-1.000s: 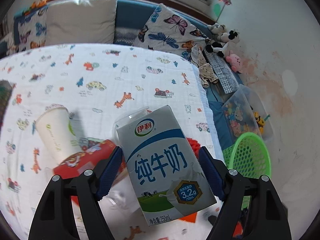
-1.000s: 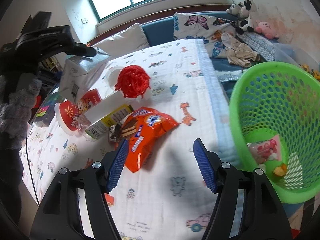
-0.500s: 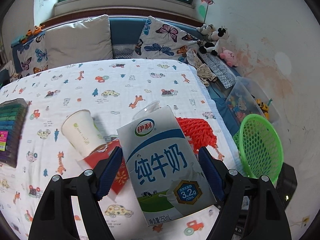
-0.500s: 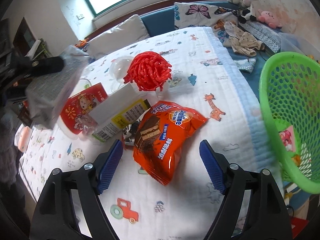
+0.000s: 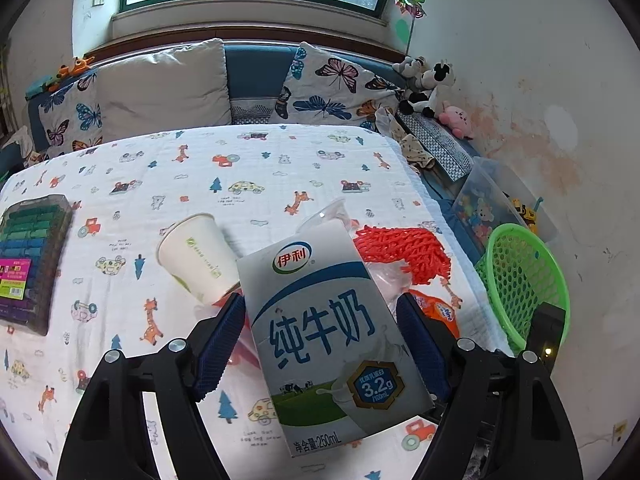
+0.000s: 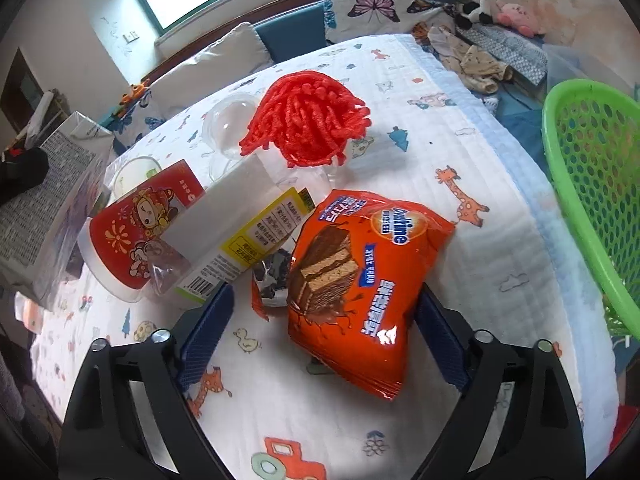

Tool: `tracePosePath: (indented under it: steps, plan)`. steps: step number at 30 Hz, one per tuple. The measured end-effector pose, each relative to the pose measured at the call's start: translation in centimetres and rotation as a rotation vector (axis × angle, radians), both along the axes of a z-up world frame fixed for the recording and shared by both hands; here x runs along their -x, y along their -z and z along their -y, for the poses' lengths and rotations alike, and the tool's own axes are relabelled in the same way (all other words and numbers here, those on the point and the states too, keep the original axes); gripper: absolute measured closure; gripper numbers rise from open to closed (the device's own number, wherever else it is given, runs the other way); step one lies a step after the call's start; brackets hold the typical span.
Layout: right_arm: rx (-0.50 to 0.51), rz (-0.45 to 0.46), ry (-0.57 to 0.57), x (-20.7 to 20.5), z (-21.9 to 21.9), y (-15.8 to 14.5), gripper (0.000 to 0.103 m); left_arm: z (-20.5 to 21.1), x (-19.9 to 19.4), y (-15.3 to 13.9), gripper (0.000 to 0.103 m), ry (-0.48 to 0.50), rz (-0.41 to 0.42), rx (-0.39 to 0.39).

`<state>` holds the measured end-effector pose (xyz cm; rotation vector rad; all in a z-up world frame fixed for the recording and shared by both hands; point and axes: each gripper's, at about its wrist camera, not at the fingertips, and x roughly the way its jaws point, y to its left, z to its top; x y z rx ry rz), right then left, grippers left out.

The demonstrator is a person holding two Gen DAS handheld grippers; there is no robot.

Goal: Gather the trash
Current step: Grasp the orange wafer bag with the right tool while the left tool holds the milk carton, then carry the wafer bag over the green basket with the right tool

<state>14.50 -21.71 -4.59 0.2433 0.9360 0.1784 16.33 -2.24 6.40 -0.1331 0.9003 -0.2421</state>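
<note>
My left gripper (image 5: 322, 344) is shut on a white and blue milk carton (image 5: 328, 332) and holds it high above the table. The carton also shows in the right wrist view (image 6: 48, 208) at far left. My right gripper (image 6: 324, 340) is open, its blue pads on either side of an orange snack bag (image 6: 356, 280) lying on the printed cloth. A green mesh basket (image 6: 592, 184) stands off the table's right edge; it also shows in the left wrist view (image 5: 520, 280).
A red foam net (image 6: 308, 120), a clear plastic cup (image 6: 228, 124), a red paper cup (image 6: 132, 236) and a white and yellow box (image 6: 236, 236) lie behind the bag. A white paper cup (image 5: 196, 256) and a dark box (image 5: 28, 264) lie further left.
My left gripper has risen with the milk carton, so more of the table and sofa show. My right gripper has moved forward and down, closing in around the orange snack bag.
</note>
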Motion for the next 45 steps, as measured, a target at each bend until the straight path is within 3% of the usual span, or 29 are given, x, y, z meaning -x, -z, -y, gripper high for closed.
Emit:
tracePosePath:
  steps: [12, 16, 20, 26, 45]
  plan:
    - [0.126, 0.013, 0.045, -0.8, -2.2, 1.2, 0.008, -1.4, 0.1, 0.9, 0.032, 0.02, -0.008, 0.023]
    - [0.152, 0.022, 0.054, -0.7, -2.3, 1.3, 0.018, -1.3, 0.3, 0.9, 0.032, 0.027, -0.005, 0.023]
    - [0.132, 0.028, 0.047, -0.4, -1.3, 1.1, 0.033, -1.0, 0.6, 0.7, 0.032, 0.033, 0.0, 0.022]
    - [0.087, 0.029, 0.041, 0.3, 0.3, 0.8, 0.043, -0.2, 0.9, 0.4, 0.032, 0.045, 0.005, 0.024]
    - [0.053, 0.101, 0.035, 4.0, 3.5, -2.3, 0.046, 3.1, 1.3, -0.4, 0.032, 0.095, 0.012, 0.013]
